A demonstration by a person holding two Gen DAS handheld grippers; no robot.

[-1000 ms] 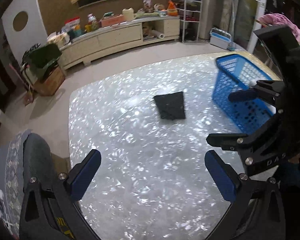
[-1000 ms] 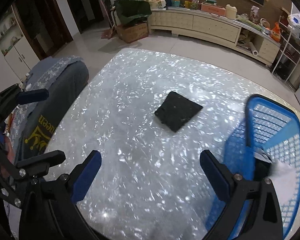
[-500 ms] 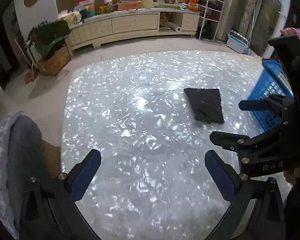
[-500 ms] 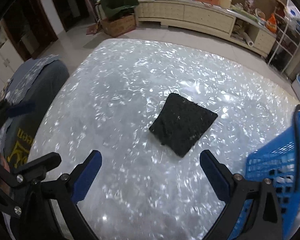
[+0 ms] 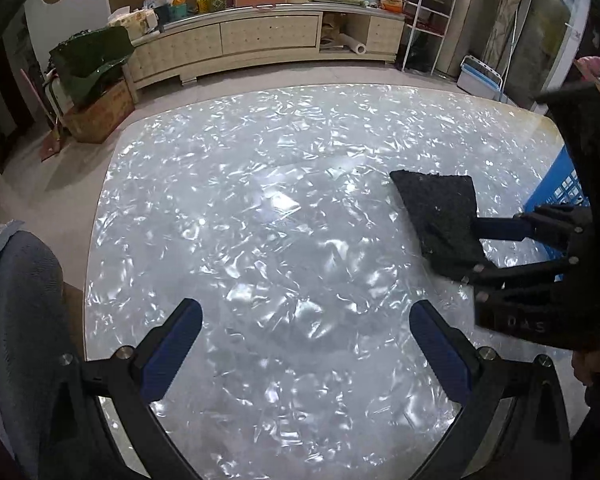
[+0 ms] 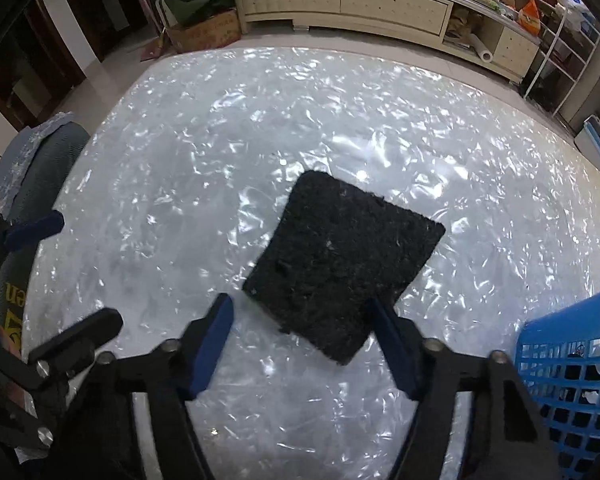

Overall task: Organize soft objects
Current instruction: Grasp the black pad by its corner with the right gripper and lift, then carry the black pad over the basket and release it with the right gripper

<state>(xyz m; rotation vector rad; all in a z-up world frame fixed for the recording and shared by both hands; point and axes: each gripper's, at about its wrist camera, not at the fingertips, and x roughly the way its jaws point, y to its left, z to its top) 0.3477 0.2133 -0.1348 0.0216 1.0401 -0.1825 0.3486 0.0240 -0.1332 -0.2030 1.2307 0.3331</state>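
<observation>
A black square cloth pad (image 6: 340,264) lies flat on the shiny pearl-white table (image 6: 300,120). My right gripper (image 6: 298,312) points down at the pad's near corner, and that corner lies between its blue fingers. The jaws are closing; the left pad stands clear of the cloth and the right one is at its edge. The left wrist view shows the same pad (image 5: 440,216) between the right gripper's fingers (image 5: 500,229). My left gripper (image 5: 306,320) hangs open over bare table to the left. A blue plastic basket (image 6: 572,328) stands at the right.
A grey-backed chair (image 5: 20,300) stands at the table's left edge. A long cream sideboard (image 5: 260,40) with clutter lines the far wall, and a cardboard box (image 5: 100,112) sits on the floor. A person's hand (image 5: 592,364) holds the right gripper.
Both grippers sank toward the table. The right one came down over the black pad and its jaws narrowed around the near corner. The basket slid toward the right edge of both views.
</observation>
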